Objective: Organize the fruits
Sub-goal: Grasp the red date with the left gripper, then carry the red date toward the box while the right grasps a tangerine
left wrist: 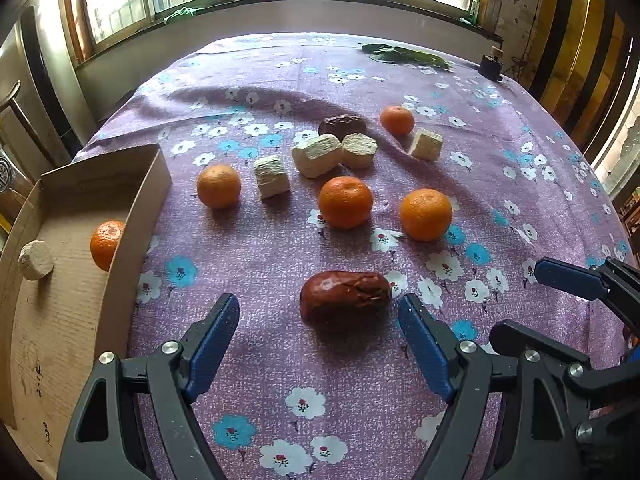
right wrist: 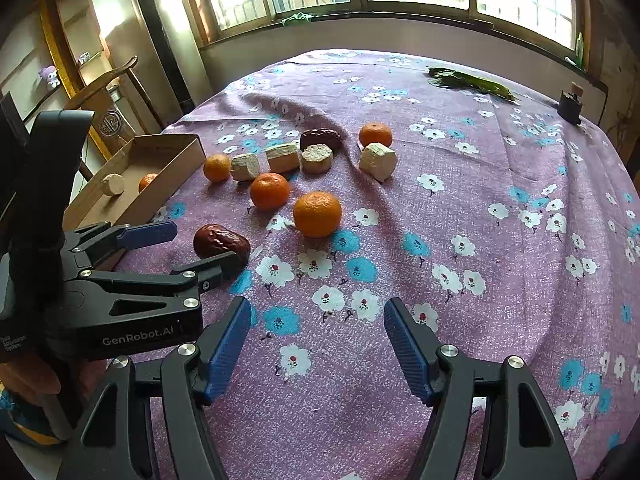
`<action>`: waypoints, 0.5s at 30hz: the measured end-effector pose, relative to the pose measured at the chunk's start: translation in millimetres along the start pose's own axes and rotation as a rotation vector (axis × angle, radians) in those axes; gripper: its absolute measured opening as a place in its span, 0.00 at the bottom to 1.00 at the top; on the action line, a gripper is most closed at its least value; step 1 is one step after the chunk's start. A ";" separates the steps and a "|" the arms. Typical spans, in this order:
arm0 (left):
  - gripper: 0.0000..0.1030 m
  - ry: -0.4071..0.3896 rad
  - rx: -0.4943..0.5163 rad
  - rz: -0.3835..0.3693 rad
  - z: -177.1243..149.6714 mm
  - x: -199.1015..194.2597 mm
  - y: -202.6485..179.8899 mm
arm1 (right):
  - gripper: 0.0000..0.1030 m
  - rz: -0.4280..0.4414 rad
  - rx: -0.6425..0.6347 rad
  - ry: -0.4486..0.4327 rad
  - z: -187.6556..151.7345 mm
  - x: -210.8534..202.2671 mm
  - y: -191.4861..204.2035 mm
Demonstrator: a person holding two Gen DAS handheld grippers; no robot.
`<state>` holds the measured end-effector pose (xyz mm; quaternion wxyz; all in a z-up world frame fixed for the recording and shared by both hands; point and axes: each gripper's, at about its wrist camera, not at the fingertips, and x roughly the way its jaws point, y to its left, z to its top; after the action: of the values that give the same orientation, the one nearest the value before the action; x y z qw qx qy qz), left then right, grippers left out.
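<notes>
The left gripper [left wrist: 319, 312] hangs low over the near part of the table [left wrist: 280, 360], jaws wide apart, with a red date [left wrist: 345, 298] lying on the cloth between its blue pads [left wrist: 214, 344], neither pad pressing on it; the right gripper [right wrist: 317, 320] stands just beside it toward the table's right edge, jaws also well apart, with only flowered cloth between them and nothing held; beyond the date, toward the middle of the table, lie three tangerines [left wrist: 346, 202] in a loose row, with a pale ridged block [left wrist: 272, 176] between the left two; farther on sit two more pale blocks [left wrist: 318, 155] touching each other, a second dark date [left wrist: 342, 126] just behind them, a fourth tangerine [left wrist: 397, 120] and another block [left wrist: 426, 144] near it; at the table's left edge a cardboard tray [left wrist: 148, 184] holds one tangerine [left wrist: 105, 244] against its wall and a pale round piece [left wrist: 35, 260]; at the far right corner lie green leaves [left wrist: 404, 55] and a small dark object [left wrist: 490, 65].
</notes>
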<state>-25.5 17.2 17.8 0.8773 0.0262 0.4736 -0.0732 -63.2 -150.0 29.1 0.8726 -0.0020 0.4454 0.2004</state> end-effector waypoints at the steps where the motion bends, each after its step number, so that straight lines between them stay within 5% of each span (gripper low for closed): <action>1: 0.79 0.003 0.001 0.001 1.5 1.6 -0.9 | 0.72 0.001 0.003 -0.001 1.3 0.9 -1.7; 5: 0.76 0.013 -0.016 -0.016 4.9 9.1 0.3 | 0.72 -0.004 0.003 -0.004 8.7 5.4 -5.3; 7: 0.45 0.007 0.000 -0.010 5.2 10.1 0.3 | 0.72 -0.001 0.009 -0.008 13.3 7.9 -6.7; 15: 0.44 0.001 -0.010 -0.009 5.0 3.5 12.6 | 0.72 -0.031 -0.039 -0.003 40.8 36.5 4.3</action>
<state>-17.5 28.7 17.3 0.8769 0.0198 0.4743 -0.0749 -14.0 -125.9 26.0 0.8761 -0.0254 0.4400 0.1955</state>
